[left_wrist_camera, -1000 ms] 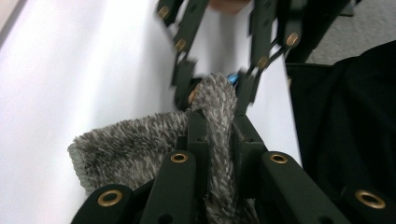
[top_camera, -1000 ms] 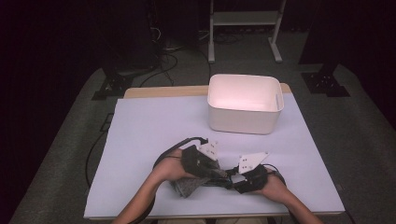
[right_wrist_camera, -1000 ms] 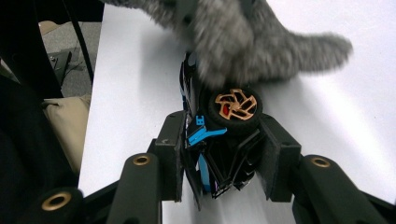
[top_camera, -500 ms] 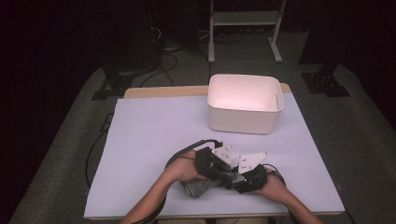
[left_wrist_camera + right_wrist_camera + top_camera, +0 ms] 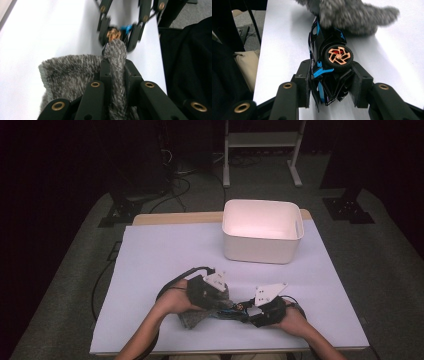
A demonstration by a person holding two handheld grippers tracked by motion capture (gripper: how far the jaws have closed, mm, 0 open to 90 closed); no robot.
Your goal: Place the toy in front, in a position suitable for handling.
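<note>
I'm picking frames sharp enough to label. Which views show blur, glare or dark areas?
High view: the room around the table is dark, the white bin glows overbright inside. Left gripper view: grey fuzzy cloth sharp, the toy car beyond it smeared. Right gripper view: the car's wheel crisp, the cloth at the top blurred.

Lab or studio: dark room, paper-covered table [image 5: 150,270], floor cables [image 5: 175,170], equipment stands [image 5: 262,140].

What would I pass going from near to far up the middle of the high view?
Grey cloth and toy car, held in the tongs, → bare white sheet → white bin → metal stand on the floor beyond the table.
</note>
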